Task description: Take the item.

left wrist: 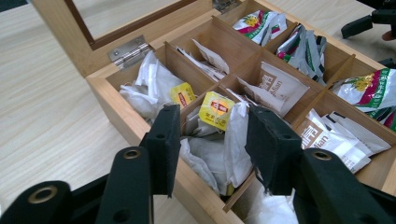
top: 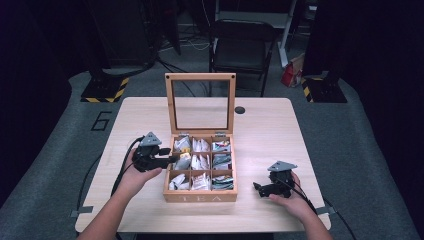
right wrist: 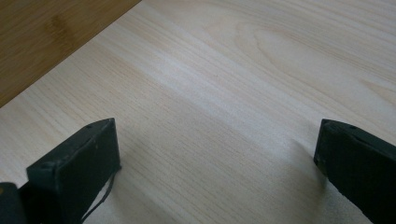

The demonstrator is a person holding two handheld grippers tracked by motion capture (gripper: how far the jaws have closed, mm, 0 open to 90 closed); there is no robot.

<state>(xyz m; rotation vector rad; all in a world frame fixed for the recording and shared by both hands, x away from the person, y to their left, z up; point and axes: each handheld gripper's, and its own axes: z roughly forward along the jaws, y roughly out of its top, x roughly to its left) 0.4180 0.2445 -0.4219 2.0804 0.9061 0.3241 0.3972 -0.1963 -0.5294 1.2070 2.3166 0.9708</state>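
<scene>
My left gripper (left wrist: 212, 140) hangs over the left edge of the tea box (top: 200, 196), jaws partly open and straddling a teabag (left wrist: 224, 140) in the middle cell of the left column. The pads do not press on it yet, as far as I can tell.

The teabag is thin white paper with a small yellow tag (left wrist: 216, 109). I judge it very light, limp and easy to crush or tear, so a gentle pinch on the upper fold near the tag should lift it cleanly. Its neighbours crowd close; a deep bite may drag a second bag along.

The box is bamboo-coloured wood — stiff, smooth, nine square cells parted by thin slats. Its glazed lid (top: 200, 102) stands upright on metal hinges (left wrist: 128, 48). Other cells hold brown paper sachets (left wrist: 280, 91) and glossy green-and-white foil packets (left wrist: 369, 88), the latter likely slippery.

My right gripper (top: 272, 189) rests at the right of the box on the pale, fine-grained table (right wrist: 224, 102) — jaws wide, nothing between them.
</scene>
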